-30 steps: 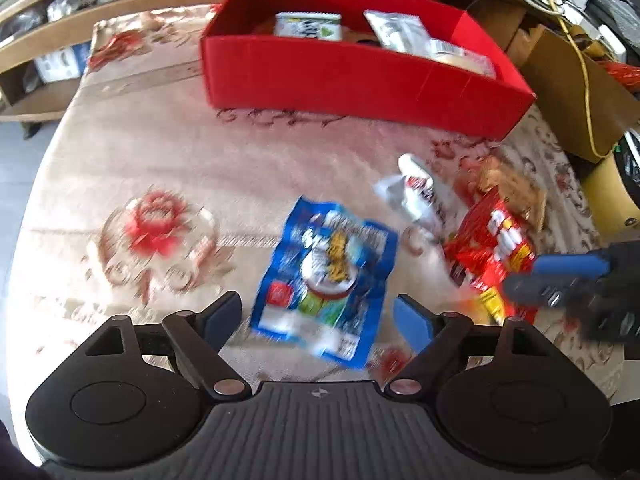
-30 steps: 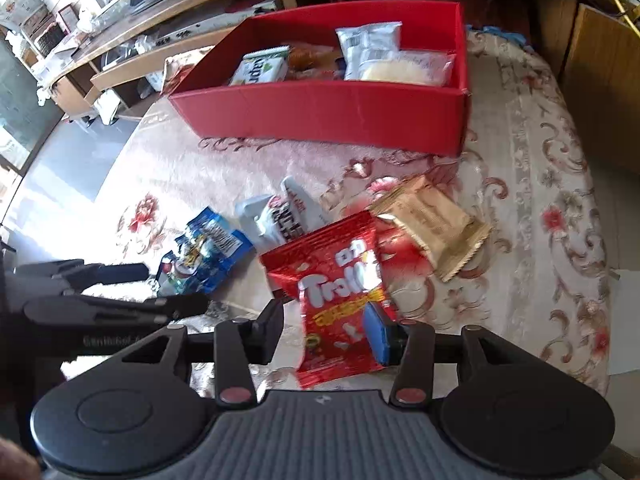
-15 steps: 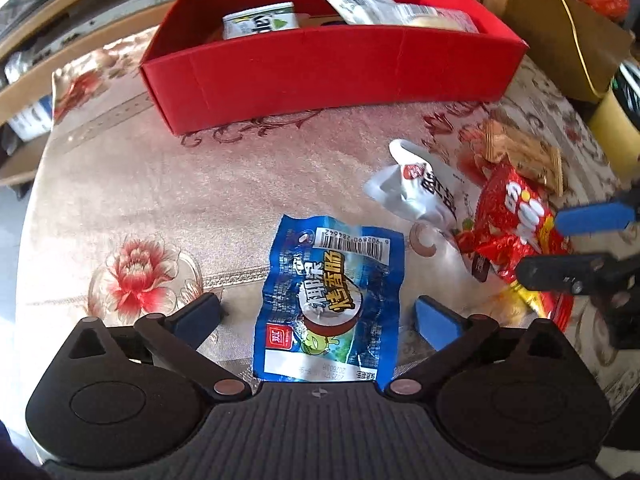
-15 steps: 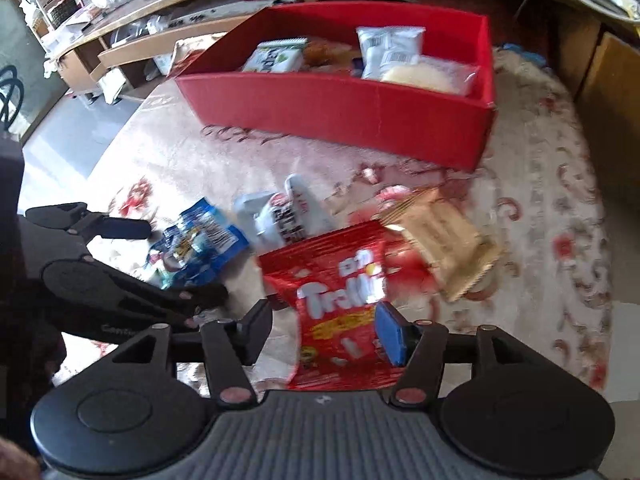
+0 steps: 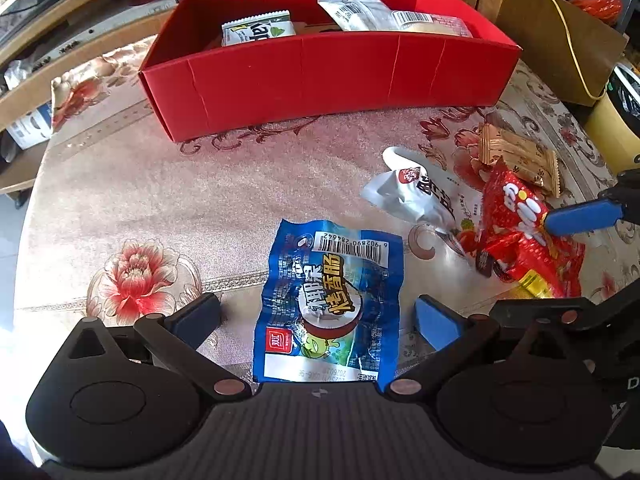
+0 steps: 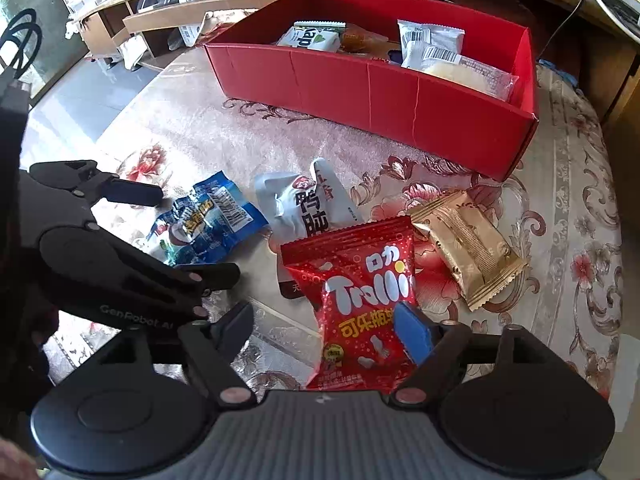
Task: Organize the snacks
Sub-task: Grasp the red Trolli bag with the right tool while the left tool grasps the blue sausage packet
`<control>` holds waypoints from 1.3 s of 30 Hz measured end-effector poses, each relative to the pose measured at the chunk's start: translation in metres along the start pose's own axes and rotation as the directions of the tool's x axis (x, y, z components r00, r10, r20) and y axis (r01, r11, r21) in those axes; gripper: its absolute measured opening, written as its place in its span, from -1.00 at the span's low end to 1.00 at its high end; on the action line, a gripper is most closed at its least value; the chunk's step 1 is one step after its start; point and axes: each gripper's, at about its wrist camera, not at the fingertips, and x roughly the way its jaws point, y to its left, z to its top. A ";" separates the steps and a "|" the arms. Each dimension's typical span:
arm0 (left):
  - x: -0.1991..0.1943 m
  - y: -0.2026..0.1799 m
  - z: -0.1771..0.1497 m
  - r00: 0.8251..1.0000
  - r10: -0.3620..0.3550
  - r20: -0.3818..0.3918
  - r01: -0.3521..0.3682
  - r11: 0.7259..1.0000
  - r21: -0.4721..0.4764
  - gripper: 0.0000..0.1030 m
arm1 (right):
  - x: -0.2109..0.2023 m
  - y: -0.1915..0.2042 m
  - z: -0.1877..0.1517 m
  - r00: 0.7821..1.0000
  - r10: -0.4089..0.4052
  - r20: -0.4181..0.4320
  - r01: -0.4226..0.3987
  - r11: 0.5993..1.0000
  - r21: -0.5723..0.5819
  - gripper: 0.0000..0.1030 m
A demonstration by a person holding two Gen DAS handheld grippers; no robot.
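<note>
Red box point(image 5: 320, 76) already holds several packets, while four snacks remain on the tablecloth point(image 5: 160, 200): left gripper point(image 5: 318, 316) spread wide around the blue packet point(image 5: 328, 304), right gripper point(image 6: 324, 328) likewise unclosed astride the Trolli bag point(image 6: 356, 300).

blue point(image 5: 328, 304), red point(image 6: 360, 296), white point(image 6: 308, 204), gold point(image 6: 468, 248) snack packets before red box point(image 5: 328, 76).

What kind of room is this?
Probably a living room at home: a table under a flowery tablecloth, low wooden shelves behind it, and a red box of snacks.
</note>
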 end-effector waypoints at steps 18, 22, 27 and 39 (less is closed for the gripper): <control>-0.001 0.002 -0.001 0.999 -0.030 -0.017 0.031 0.998 0.060 1.00 | -0.013 -0.015 0.010 0.999 0.034 -0.012 -0.033 0.998 0.061 0.66; -0.001 0.001 -0.001 1.000 -0.028 -0.014 0.028 0.998 0.058 1.00 | -0.007 -0.026 0.012 0.999 -0.008 -0.047 0.009 0.999 0.039 0.66; -0.001 0.000 -0.001 1.000 -0.023 -0.001 0.023 0.998 0.053 1.00 | 0.014 -0.027 0.015 0.996 -0.013 -0.092 0.015 1.000 0.015 0.84; 0.001 -0.001 0.003 0.999 -0.019 0.037 0.018 0.999 0.034 0.97 | 0.003 -0.008 0.006 0.995 -0.081 -0.056 0.081 0.997 -0.002 0.16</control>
